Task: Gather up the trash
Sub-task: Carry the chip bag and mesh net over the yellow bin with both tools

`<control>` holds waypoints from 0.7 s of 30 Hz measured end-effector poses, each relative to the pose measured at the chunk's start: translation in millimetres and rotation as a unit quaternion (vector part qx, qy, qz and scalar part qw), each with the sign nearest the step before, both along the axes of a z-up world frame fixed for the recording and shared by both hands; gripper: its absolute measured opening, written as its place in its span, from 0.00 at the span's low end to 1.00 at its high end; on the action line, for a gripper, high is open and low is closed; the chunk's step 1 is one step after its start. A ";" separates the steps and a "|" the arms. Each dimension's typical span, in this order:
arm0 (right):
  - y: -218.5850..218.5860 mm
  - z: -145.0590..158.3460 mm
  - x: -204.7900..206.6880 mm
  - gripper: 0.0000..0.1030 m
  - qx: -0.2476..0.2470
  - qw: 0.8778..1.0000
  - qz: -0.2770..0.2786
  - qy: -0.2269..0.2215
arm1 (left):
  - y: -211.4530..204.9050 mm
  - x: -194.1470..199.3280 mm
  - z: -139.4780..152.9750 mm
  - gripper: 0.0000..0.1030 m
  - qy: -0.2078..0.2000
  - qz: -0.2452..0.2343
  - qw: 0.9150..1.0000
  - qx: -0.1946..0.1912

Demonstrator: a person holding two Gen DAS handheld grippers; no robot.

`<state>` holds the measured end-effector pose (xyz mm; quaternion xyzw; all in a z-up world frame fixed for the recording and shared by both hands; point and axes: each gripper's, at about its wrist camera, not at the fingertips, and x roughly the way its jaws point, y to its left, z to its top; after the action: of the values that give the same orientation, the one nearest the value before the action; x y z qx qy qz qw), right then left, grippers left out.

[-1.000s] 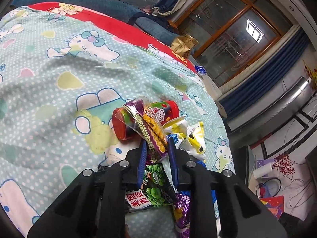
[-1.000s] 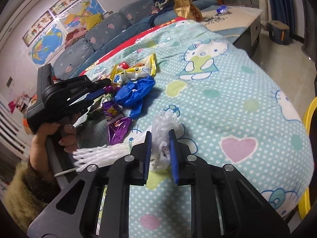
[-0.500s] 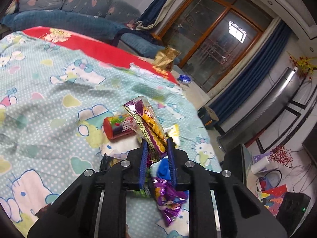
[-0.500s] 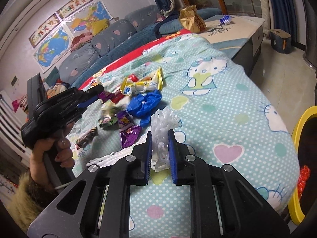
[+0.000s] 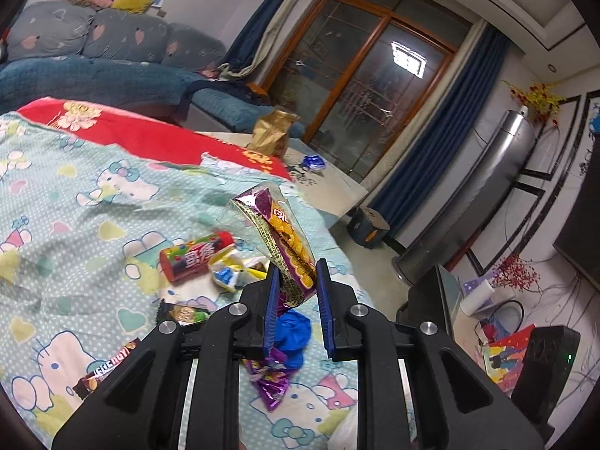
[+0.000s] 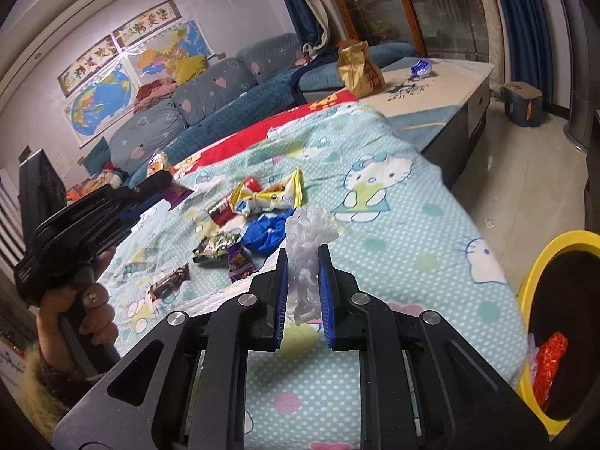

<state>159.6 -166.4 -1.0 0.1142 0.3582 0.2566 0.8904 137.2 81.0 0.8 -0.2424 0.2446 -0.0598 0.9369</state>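
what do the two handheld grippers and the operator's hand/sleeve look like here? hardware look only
Both the left gripper and the right gripper are matte black, with angular cut-out linkage arms, silver pivot bolts and two flat fingers lined with ribbed blue pads. In the right wrist view the left gripper is a black pistol-grip unit. The hand on it has polished nails and a furry olive-brown cuff. No cables visible.

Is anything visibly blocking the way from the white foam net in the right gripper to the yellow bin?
Nothing visible does. The right gripper is shut on the white foam net, lifted off the bedspread. The yellow bin stands open beside the bed's edge, with only bare bedspread between.
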 end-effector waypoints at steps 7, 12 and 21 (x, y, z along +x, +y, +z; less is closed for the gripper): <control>-11.3 12.0 -1.9 0.11 0.000 1.000 -0.014 -0.018 | -17.9 -5.7 7.9 0.18 -0.009 -0.025 1.000 0.007; -22.7 18.2 -3.5 0.11 -0.001 0.999 -0.028 -0.027 | -34.4 -9.6 12.5 0.18 -0.013 -0.045 0.999 0.016; -44.5 25.5 -6.5 0.11 -0.003 0.998 -0.051 -0.033 | -62.7 -17.3 18.2 0.18 -0.020 -0.078 0.996 0.031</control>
<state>153.1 -210.8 24.6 0.1212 0.3229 0.2138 0.9140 119.9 18.3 19.1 -0.1919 0.2460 -0.1301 0.9411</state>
